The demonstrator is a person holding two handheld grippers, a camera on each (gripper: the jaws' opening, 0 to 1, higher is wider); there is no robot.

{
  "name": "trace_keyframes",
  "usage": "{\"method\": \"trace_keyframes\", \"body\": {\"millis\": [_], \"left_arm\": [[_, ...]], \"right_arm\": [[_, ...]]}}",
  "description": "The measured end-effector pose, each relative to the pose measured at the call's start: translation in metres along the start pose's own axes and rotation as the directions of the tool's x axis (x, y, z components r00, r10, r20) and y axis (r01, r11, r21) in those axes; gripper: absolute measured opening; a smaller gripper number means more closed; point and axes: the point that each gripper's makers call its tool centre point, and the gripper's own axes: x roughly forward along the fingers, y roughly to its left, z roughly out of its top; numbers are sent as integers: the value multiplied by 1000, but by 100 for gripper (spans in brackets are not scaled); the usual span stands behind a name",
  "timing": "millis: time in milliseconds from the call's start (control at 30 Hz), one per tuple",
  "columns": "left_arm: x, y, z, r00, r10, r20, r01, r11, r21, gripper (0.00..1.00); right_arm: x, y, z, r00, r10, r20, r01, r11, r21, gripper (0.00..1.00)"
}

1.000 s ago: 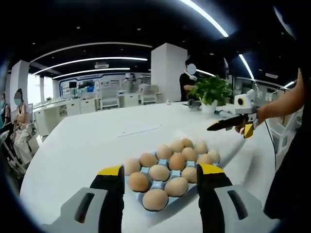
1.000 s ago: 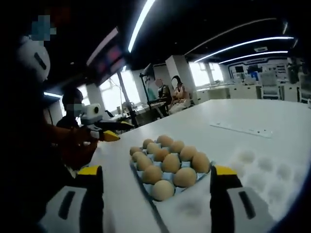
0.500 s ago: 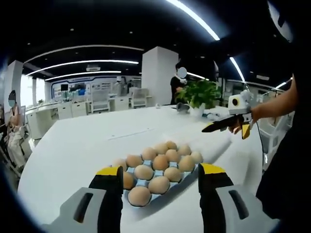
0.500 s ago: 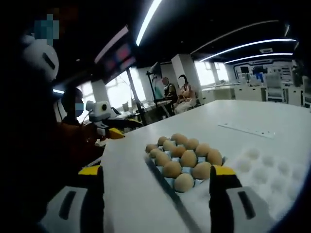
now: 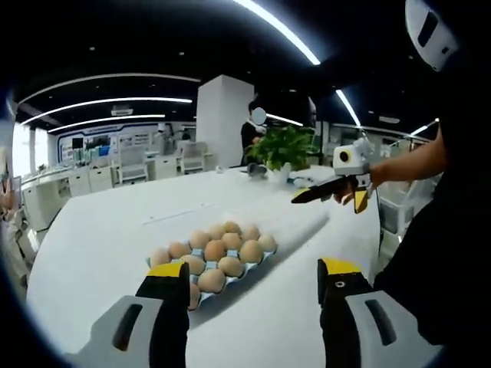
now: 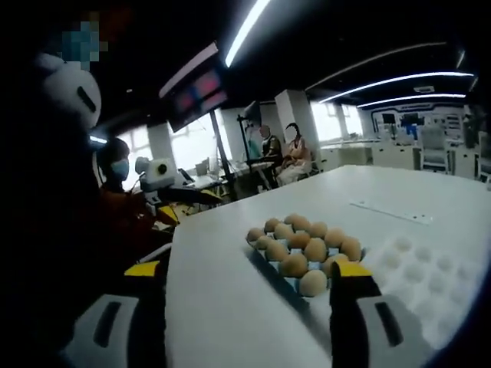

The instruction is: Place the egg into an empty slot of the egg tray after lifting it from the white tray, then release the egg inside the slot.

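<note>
We see the left gripper (image 5: 253, 287) and the right gripper (image 6: 245, 287), each with yellow-tipped jaws spread wide and empty, above a white table (image 5: 92, 245). The brown eggs (image 5: 215, 250) sit in a pale blue egg tray (image 6: 270, 263); beside it lies what seems a white dimpled tray (image 6: 418, 268).

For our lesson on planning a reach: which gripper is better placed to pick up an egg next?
Probably right. The right gripper has the eggs ahead between its open jaws, with the white tray beside them. For the left gripper they sit off towards its left jaw.
</note>
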Motion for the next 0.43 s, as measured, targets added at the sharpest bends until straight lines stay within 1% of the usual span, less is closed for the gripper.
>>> {"method": "trace_keyframes", "body": {"millis": [167, 300, 433], "left_arm": [[-7, -16, -5, 999, -38, -7, 38, 999, 5, 71], [-7, -24, -8, 999, -51, -20, 51, 999, 6, 71], [-4, -29, -4, 998, -53, -19, 54, 998, 13, 71]], "right_arm": [[-1, 16, -4, 1000, 3, 11, -2, 1000, -9, 92], [-4, 19, -5, 1000, 3, 15, -3, 1000, -13, 92], [-10, 18, -5, 1000, 11, 6, -11, 1000, -17, 92]]}}
